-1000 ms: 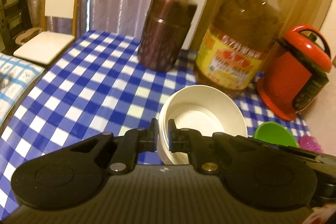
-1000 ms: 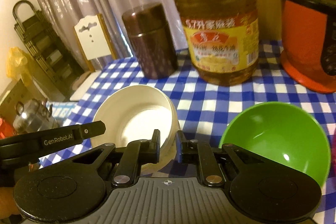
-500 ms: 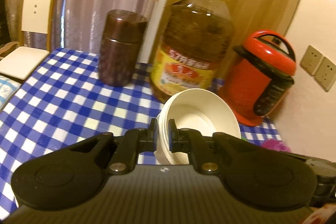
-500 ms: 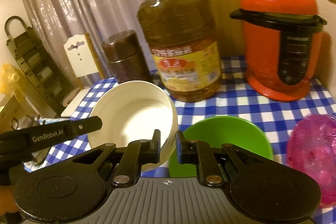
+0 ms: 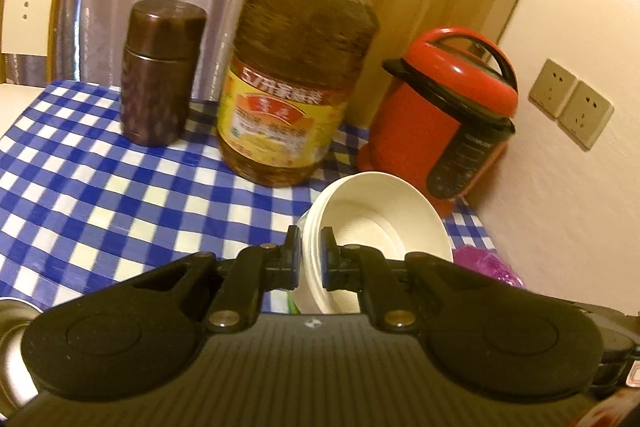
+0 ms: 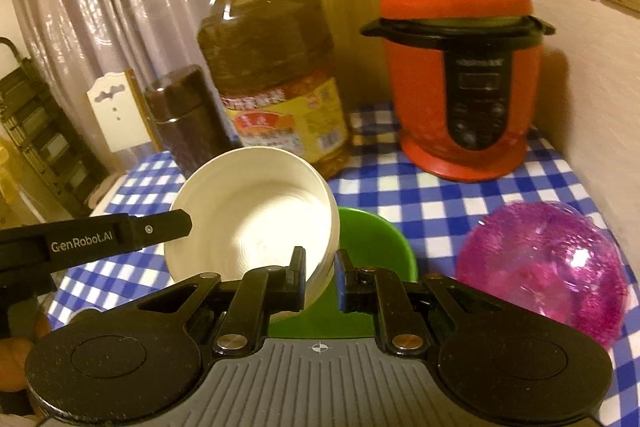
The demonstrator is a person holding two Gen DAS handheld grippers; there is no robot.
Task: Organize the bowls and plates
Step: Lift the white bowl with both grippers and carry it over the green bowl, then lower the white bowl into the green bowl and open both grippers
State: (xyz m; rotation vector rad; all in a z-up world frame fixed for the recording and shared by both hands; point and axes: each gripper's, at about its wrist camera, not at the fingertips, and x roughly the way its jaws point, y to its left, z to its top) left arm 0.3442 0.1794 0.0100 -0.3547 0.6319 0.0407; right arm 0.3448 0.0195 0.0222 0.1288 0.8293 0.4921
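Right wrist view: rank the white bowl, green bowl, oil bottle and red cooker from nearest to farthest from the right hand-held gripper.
1. White bowl: its rim is pinched in the right hand-held gripper.
2. Green bowl: on the cloth just behind the fingers.
3. Oil bottle and red cooker: both at the back, bottle left, cooker right; too close to call.

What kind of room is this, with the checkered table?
Probably a home kitchen or dining corner. A big oil bottle and a red electric cooker stand on the checkered table, beside bowls.
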